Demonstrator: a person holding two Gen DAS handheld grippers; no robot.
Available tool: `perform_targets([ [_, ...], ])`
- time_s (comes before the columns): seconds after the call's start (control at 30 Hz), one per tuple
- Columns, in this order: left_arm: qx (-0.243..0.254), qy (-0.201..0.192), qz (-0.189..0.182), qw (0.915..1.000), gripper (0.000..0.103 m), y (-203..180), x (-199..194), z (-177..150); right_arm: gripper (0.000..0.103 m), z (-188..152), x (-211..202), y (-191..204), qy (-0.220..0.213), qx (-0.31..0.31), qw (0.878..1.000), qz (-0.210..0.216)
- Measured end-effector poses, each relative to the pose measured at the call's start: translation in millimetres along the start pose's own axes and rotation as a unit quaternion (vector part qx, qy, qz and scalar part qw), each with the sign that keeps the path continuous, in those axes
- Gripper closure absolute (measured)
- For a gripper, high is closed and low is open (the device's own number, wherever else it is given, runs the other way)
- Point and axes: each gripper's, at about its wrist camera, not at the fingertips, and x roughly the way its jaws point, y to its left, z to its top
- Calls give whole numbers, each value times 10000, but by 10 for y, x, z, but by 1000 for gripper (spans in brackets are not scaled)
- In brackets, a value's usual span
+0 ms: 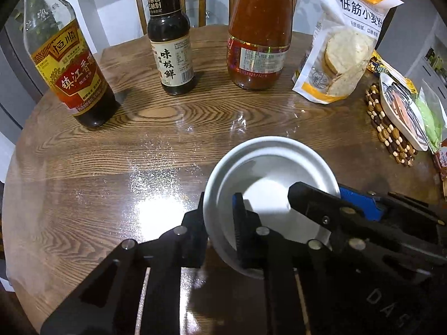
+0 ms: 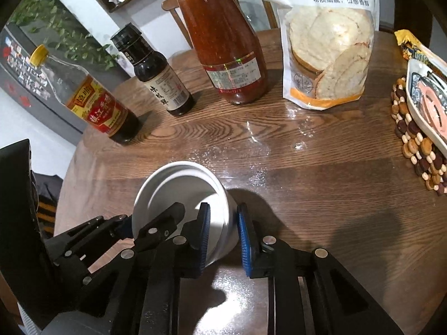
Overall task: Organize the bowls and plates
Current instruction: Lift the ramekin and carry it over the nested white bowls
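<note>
White bowl point(image 1: 268, 184) on wood surface point(image 1: 111, 145), both tongs on its rim: left tongs point(image 1: 220, 223) clamped on bowl wall, right tongs point(image 2: 223, 237) straddling wall w/ slight gap.

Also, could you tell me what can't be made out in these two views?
- White bowl: near rim and base hidden by both grippers' fingers, both views.
- Whether left gripper or right gripper actually clamps the wall: unclear.
- Patterned dish: cut off by right wrist view's edge.
- Sauce bottle label print: too small.
</note>
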Motion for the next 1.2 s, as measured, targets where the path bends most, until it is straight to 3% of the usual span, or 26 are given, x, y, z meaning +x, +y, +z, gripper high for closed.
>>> perform_targets([
  [0.63, 221, -407, -92, 9989, 88, -167, -492, -131, 80, -272, -613, 40, -451, 86, 9989, 35],
  [1.2, 444, -744, -200, 9960, 87, -368, -1122, -671, 80, -874, -1306, 154, -852, 105, 9963, -15],
])
